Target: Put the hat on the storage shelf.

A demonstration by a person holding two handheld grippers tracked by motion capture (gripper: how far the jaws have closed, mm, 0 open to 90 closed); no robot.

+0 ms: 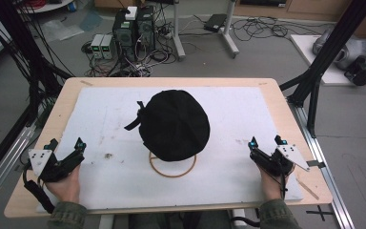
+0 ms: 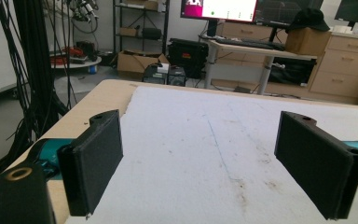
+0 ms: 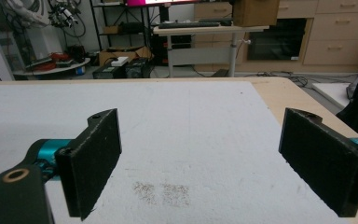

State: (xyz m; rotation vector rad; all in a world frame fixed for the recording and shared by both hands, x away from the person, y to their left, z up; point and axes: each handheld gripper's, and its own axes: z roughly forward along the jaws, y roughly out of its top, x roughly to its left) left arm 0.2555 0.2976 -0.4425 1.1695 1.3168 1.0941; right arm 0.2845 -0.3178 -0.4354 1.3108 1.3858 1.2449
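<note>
I am looking at a black cap (image 1: pixel 174 124) sitting on a stand near the centre of the high view, a little above the middle of the white mat (image 1: pixel 228 176). Its crown is facing up and a short strap (image 1: pixel 136 120) is hanging off its left side. A thin wooden ring (image 1: pixel 172 168), the foot of the stand, is lying on the mat just below the cap, partly hidden under it.

My left gripper (image 1: pixel 66 145) is resting at the lower left of the high view, on the mat's left part, well apart from the cap. Its jaws are standing wide apart with nothing between them. In the left gripper view I am seeing that gripper (image 2: pixel 198 163) with bare, faintly stained mat between its two black pads.

My right gripper (image 1: pixel 266 141) is sitting at the lower right of the high view, near the mat's right edge, also well apart from the cap. Its jaws are spread too, holding nothing. In the right gripper view this gripper (image 3: pixel 200 163) is pointing over bare mat with a brownish speckled smudge (image 3: pixel 161 192) low in the frame.

The mat is covering most of the pale wooden tabletop (image 1: pixel 279 98). Beyond its far edge, at the top of the high view, computer boxes (image 1: pixel 133 26) and loose cables are lying on the floor.
</note>
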